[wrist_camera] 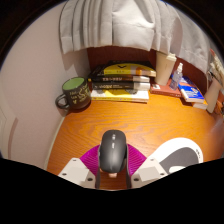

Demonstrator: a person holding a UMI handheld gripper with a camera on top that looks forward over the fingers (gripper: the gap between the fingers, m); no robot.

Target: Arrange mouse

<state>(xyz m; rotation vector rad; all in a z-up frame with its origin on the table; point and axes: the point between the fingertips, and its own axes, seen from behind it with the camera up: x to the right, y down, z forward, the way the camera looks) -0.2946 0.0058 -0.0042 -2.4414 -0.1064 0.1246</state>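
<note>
Desk [75,135]: mouse [113,151] lengthwise between claw [113,175].

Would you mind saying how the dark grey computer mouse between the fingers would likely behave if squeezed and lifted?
The dark grey computer mouse looks rigid, probably light. Its smooth curved sides might slip between the pink pads, so a low grip seems safer.

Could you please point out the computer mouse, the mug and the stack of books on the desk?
Grey and black computer mouse [112,152]: gripper view, its top shell, between the hand-held gripper's fingers.
Dark green ceramic mug [75,93]: gripper view, its printed side wall.
Stack of yellow-covered books [122,82]: gripper view, the spines facing us.
</note>
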